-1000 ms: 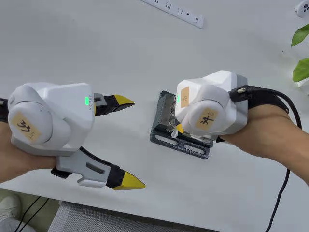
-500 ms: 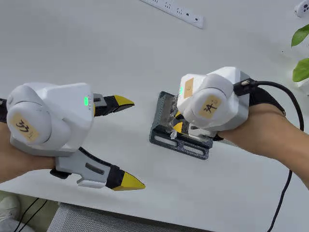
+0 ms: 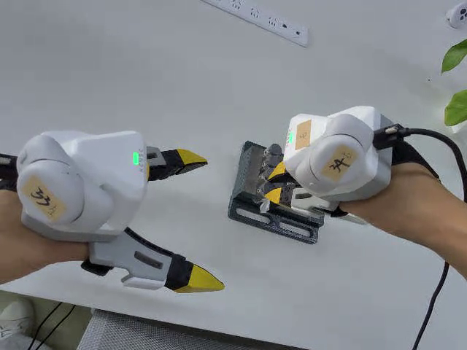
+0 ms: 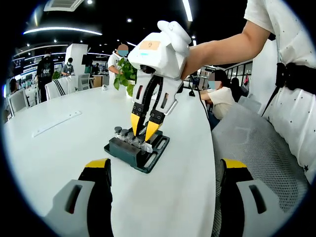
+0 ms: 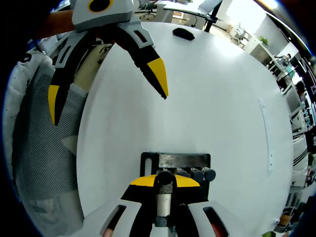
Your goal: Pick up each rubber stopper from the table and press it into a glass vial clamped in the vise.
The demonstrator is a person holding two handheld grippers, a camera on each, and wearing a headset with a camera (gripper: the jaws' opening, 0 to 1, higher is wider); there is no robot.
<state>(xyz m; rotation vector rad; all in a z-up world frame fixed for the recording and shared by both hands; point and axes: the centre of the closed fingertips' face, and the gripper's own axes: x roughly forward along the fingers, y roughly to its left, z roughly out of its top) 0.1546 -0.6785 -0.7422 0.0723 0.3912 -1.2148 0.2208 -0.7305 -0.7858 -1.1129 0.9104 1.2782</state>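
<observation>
right tool (image 3: 276,183) clamped on a glass vial (image 5: 164,203) capped with a dark stopper (image 5: 164,177), standing in the vise (image 3: 271,217) — left tool (image 3: 201,219) spread wide, empty, above the desk (image 3: 146,87) nearby.

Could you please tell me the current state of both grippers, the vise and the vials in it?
Left gripper: jaws wide open, empty, held away from the vise.
Right gripper: jaws nearly together, either side of the end vial; grip unclear.
End vial: upright in the vise, dark stopper on top.
Other vials: upright, stoppered.
Vise: flat on the table, holding the row of vials.
</observation>
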